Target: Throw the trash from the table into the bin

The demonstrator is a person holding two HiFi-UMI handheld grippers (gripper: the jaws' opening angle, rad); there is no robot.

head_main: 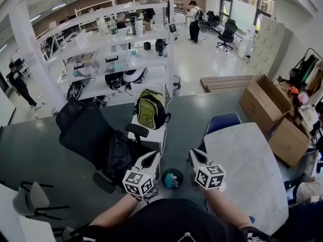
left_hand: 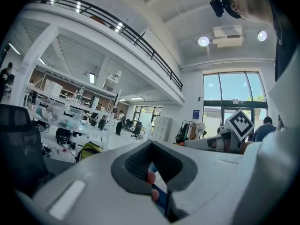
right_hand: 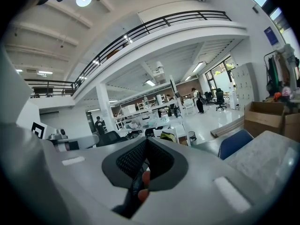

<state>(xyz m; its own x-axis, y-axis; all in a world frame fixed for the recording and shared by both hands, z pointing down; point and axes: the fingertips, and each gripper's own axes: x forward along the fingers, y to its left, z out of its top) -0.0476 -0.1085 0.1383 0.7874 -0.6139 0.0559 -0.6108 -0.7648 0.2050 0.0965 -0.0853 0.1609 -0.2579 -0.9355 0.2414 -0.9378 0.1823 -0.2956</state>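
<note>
head view puts the bin (head_main: 177, 172) on the grey floor right below me, just off the near corner of the table (head_main: 247, 170), with my left gripper (head_main: 151, 158) by its left rim and my right gripper (head_main: 196, 155) by its right rim. i take it i stand this close so that whatever i let go falls straight in rather than onto the floor. some teal trash (head_main: 168, 181) lies inside the bin already, and the part of the tabletop i can see is bare. right gripper view shows my right jaws pressed together, only a dark slit between the pads and nothing in it, so that side looks done with its load. left gripper view shows my left jaws nearly together, and a thin blue and white scrap (left_hand: 160, 198) sits in the narrow gap between the pads. i judge it a bit of wrapper, pinched flat so it cannot slip out on the way, though i cannot make out what it is. that gripper's tip is beside the rim, not over the opening, so it needs to come inward over the bin before i part the jaws, or the light scrap may flutter wide.
</note>
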